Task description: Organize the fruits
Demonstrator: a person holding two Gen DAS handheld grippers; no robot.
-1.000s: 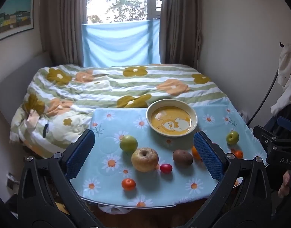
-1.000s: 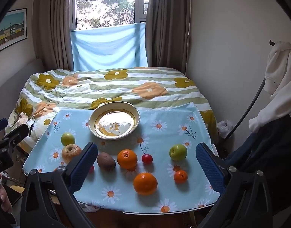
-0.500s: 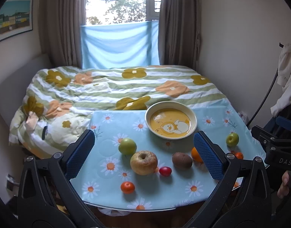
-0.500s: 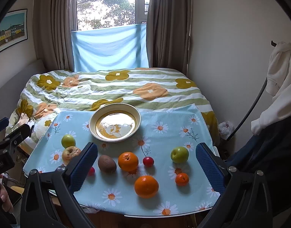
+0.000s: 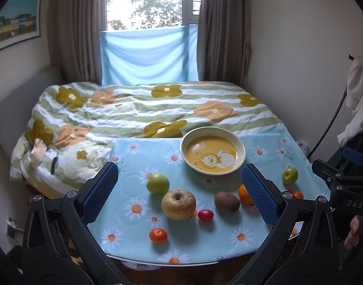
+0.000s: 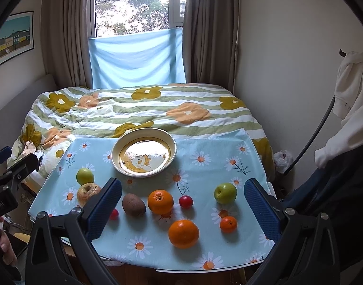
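Note:
A cream bowl with a yellow cartoon inside stands empty at the back of the daisy-print table. In front lie a yellow apple, a green apple, a kiwi, a red cherry tomato, a small tangerine and, seen from the right, two oranges, another green apple and a tangerine. My left gripper and right gripper hover open above the near edge, holding nothing.
Behind the table a bed with a flowered, striped quilt fills the room up to the curtained window. White clothing hangs on the right wall. A hand holds the other gripper's handle at the right edge of the left wrist view.
Both grippers have drawn back and risen slightly, so the table and fruit sit a little lower and farther in both views. No fruit has moved and both stay open.

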